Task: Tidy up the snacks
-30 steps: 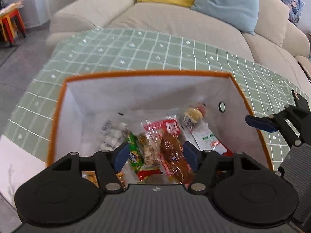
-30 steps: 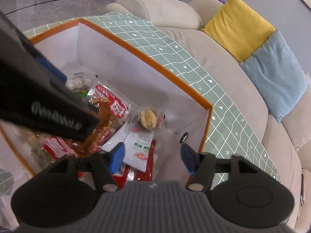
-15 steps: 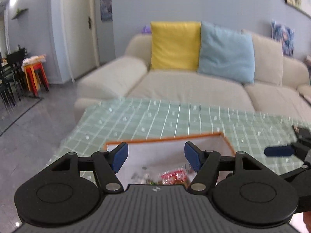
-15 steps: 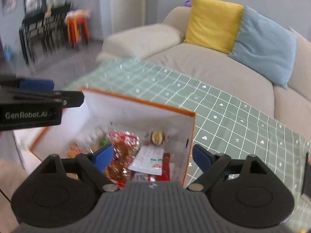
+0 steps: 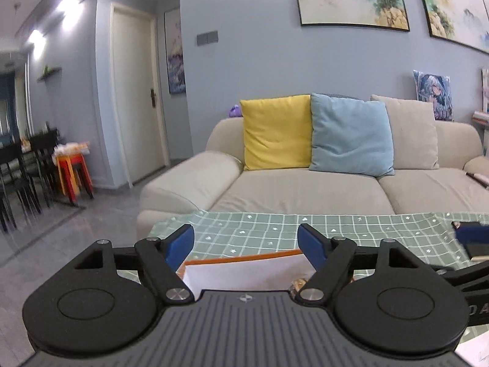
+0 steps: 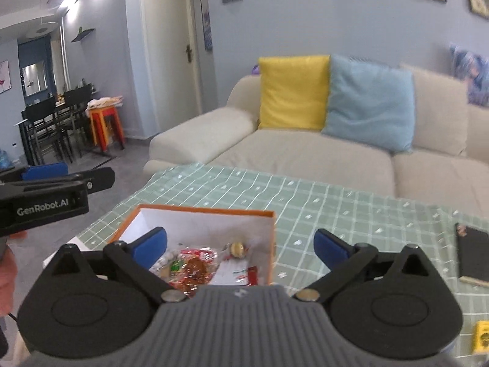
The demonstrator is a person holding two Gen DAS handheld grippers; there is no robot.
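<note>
The snack box [image 6: 195, 214] sat on the green checked tablecloth [image 6: 336, 208], and its long side ran from left to right across the right wrist view, with its open top facing up. It was a box with an orange rim and white walls inside. The snacks [image 6: 195, 266] lay in a loose heap on its floor, pointing every which way, so no one way could be told. The box was below and just ahead of the right gripper [image 6: 240, 246], and some of the snacks showed in the gap between its two blue pads. The right gripper's jaws had just been opening and stood wide apart, with nothing pinched between them. In the left wrist view only the far wall of the snack box [image 5: 244, 267] peeked over the gripper's body, low between the blue pads. The left gripper [image 5: 246, 244] had also just been opening its jaws, and they stood wide apart with nothing in them. In the heap there was a clear bag with red print and something brown and shiny inside, a small round bun-like snack [image 6: 237, 248], a white packet with green and red marks [image 6: 235, 272], and a bit of green wrapper [image 6: 175, 265]. A dark flat thing [image 6: 475, 255] lay on the cloth far off to the right, well apart from the box.
</note>
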